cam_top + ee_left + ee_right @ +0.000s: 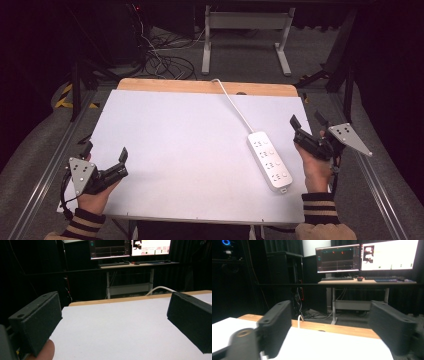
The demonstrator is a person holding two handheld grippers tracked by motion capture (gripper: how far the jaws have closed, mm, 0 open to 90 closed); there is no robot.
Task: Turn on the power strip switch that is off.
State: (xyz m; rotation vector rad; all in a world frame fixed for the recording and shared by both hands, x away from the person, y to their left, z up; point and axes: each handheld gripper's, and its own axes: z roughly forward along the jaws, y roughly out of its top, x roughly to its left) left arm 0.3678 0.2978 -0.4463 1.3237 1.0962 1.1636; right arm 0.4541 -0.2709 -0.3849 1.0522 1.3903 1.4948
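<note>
left gripper point(106, 154): near counter point(170, 150) front-left corner, fingers point(35, 322) spread wide, nothing between them
power strip point(269, 160): lies flat toward right edge, white cord point(235, 106) runs to far edge
right gripper point(306, 125): at right edge just beside strip, fingers apart, empty
risk: slanted strip may skid if pinched off-centre; cord could drag or snag

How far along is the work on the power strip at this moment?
Nothing looks done yet: the white power strip lies flat on the white tabletop, its sockets free of plugs. In hand: nothing; the right gripper stands open beside the strip, apart from it, and the left gripper is open at the near left corner. Any handling of the strip remains.
</note>
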